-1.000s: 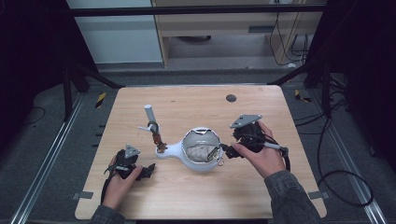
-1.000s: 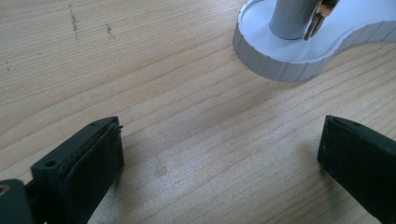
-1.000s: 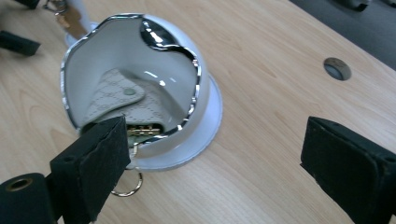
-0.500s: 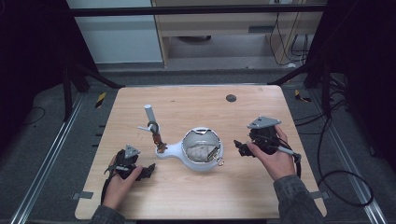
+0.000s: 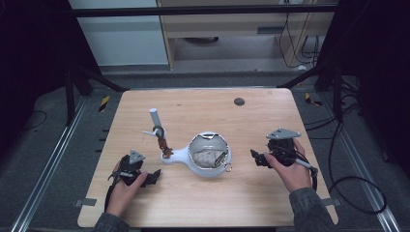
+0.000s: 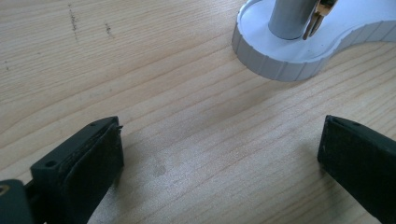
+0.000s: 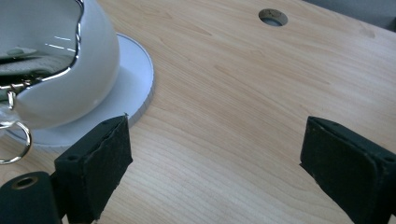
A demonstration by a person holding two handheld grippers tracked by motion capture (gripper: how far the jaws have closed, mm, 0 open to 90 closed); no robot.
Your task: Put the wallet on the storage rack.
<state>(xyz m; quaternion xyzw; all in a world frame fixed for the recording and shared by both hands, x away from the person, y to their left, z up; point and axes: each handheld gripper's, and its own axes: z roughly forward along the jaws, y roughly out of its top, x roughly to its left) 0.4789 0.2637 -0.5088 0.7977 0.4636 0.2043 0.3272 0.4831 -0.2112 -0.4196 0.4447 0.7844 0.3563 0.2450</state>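
1. The right gripper [image 5: 255, 158] has its two black jaws spread wide, with nothing between them. It rests low by the table, at about 3 o'clock from the bowl.
2. The left gripper [image 5: 153, 175] is spread wide too and holds nothing. It sits at about 8 o'clock from the bowl.
3. The shiny white round bowl [image 5: 209, 154] stands near the middle of the light wooden table [image 5: 270, 111], on a flat white base [image 5: 175, 155] shaped like a spoon.
4. A thin grey post [image 5: 155, 121] stands up from the small end of the base, at about 10 o'clock from the bowl.
5. The bowl looks hard, smooth and slippery. I think it could break if it fell. The rim looks like the best place to pinch.
6. The right gripper view shows a small metal ring [image 7: 13, 142] hanging from the bowl's edge. The high view shows something pale and crumpled inside the bowl.
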